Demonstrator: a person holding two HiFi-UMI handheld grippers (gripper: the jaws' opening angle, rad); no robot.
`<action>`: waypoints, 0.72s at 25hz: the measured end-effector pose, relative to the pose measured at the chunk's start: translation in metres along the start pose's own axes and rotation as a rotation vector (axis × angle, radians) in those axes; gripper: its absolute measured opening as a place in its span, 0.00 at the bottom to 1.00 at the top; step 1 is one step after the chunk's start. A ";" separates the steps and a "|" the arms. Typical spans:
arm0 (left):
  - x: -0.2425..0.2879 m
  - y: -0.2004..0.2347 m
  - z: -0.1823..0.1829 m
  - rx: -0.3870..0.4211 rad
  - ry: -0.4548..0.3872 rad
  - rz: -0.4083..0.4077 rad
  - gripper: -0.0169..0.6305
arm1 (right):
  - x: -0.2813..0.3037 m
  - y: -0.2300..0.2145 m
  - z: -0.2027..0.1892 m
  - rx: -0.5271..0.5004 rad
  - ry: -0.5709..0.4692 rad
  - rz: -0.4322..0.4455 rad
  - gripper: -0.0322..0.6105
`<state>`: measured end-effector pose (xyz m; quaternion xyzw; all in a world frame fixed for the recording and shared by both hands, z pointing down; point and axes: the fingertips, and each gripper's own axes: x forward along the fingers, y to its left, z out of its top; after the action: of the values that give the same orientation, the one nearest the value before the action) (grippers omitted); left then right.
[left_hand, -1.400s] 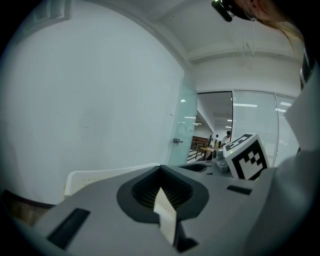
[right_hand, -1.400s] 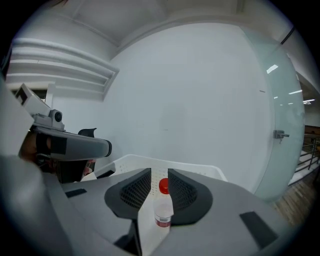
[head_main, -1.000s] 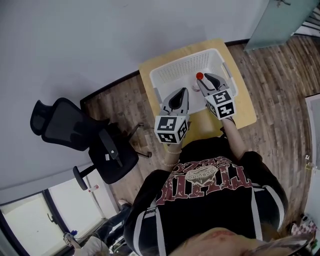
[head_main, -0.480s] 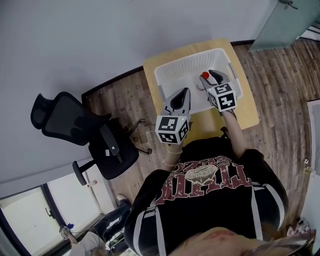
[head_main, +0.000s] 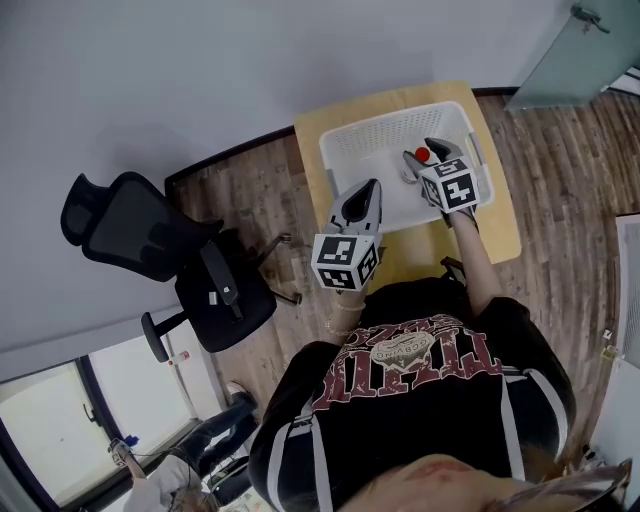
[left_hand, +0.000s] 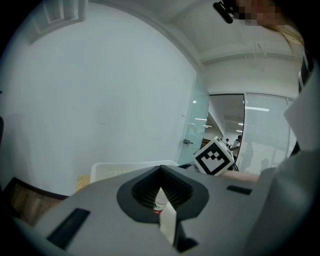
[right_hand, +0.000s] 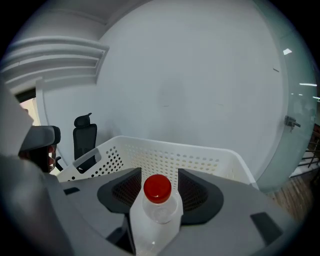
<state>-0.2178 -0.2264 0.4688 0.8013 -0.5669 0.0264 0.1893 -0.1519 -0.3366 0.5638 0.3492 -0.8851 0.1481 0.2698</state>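
1. Over the white basket (right_hand: 200, 159), the right gripper (right_hand: 159, 176) is clamped on a clear, red-capped bottle (right_hand: 155, 225), cap up.
2. Left gripper (left_hand: 161, 175), beside the basket, has its jaws pinched on a white strip (left_hand: 168, 226); print's too small to read.

A small square table of pale yellow wood (head_main: 503, 210) is standing on the brown plank floor (head_main: 565, 170), and 1 white perforated plastic basket (head_main: 385, 135) is sitting directly on its top, covering most of it; a black swivel office chair (head_main: 130, 240) is standing on that floor, well apart
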 end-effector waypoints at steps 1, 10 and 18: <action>-0.001 0.002 -0.001 -0.003 0.000 0.003 0.10 | 0.002 -0.001 0.000 0.000 0.001 -0.002 0.39; -0.006 0.020 0.000 -0.030 -0.004 0.028 0.10 | 0.020 0.003 -0.001 0.006 0.050 0.032 0.40; -0.008 0.018 0.000 -0.036 -0.011 0.028 0.10 | 0.026 0.002 -0.011 0.037 0.094 0.050 0.39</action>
<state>-0.2374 -0.2242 0.4718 0.7900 -0.5794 0.0145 0.2000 -0.1651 -0.3441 0.5877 0.3244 -0.8769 0.1874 0.3010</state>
